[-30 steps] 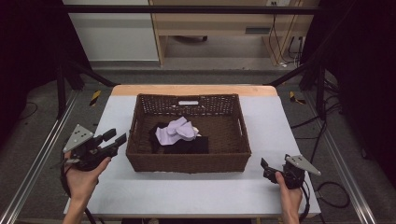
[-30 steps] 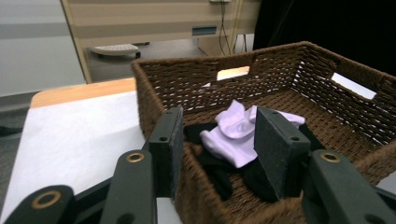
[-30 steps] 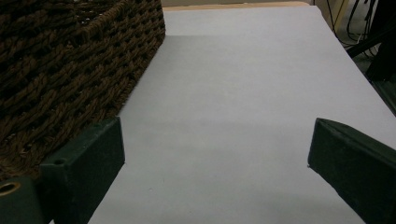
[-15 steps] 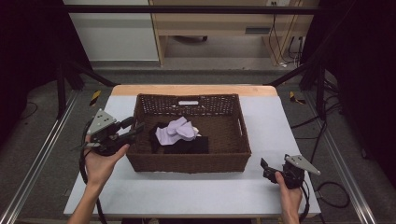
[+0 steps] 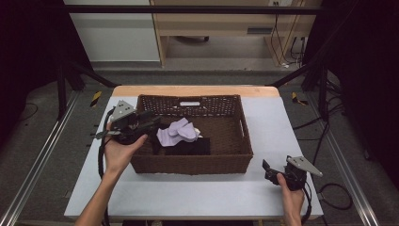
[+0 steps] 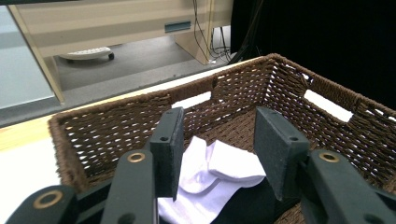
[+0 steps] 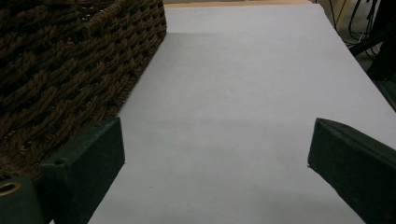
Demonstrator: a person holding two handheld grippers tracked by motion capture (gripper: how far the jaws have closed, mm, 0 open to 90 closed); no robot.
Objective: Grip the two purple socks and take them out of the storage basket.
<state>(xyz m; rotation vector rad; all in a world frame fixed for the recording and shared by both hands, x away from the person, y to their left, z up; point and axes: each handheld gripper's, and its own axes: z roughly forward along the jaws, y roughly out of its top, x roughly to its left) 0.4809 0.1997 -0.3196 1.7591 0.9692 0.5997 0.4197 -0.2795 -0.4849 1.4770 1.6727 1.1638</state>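
Observation:
A brown wicker basket (image 5: 237,150) stands in the middle of the white table. Inside it lie a white sock (image 5: 176,132) (image 6: 219,170) and a dark garment (image 5: 190,147) (image 6: 245,200). My left gripper (image 5: 151,120) (image 6: 219,149) hovers over the basket's left rim, open, its jaws aimed at the white sock with nothing between them. My right gripper (image 5: 269,170) (image 7: 215,154) rests on the table at the basket's right front corner, wide open and empty.
The basket's right wall (image 7: 70,60) is close on the left of my right gripper's jaws. Bare white table (image 5: 277,117) stretches to the right of the basket. A wooden cabinet (image 5: 226,23) stands on the floor beyond the table, and metal rails (image 5: 42,155) flank it.
My left gripper has moved from the table left of the basket up and rightward, over the basket's left rim. The right hand has stayed put.

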